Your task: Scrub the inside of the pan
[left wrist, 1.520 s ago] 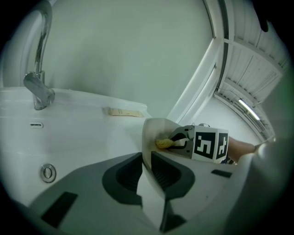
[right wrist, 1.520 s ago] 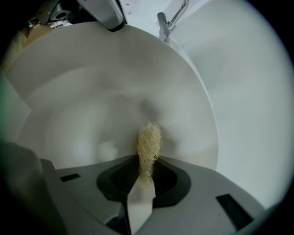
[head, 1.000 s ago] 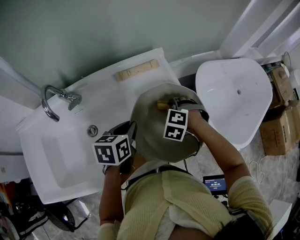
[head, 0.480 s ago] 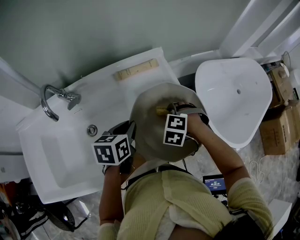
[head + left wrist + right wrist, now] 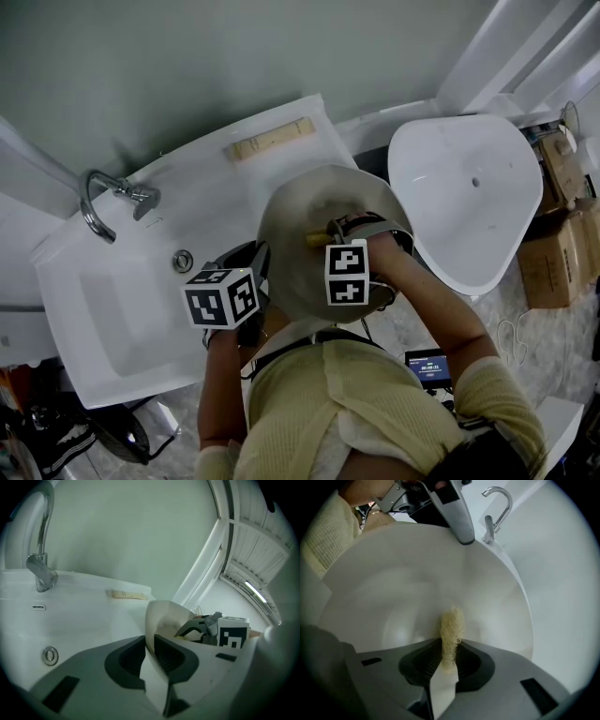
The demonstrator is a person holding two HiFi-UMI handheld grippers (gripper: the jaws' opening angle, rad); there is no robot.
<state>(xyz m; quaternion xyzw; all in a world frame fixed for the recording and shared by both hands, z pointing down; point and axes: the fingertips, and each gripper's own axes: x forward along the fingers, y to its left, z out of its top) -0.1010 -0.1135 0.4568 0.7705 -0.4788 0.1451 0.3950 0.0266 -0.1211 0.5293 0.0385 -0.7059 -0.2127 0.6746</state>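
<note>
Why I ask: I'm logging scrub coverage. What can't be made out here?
Head view: pan floor beneath the right gripper, hidden by its cube and the hand.
Left gripper view: most of the pan's inside, blocked by its near wall.
Right gripper view: whether the scrubber tip touches the pan; too blurred.

A pale yellow knit top (image 5: 375, 403) is worn; beyond it, the grey left gripper (image 5: 149, 653) and right gripper (image 5: 449, 654) are marked with black-and-white squares.
</note>
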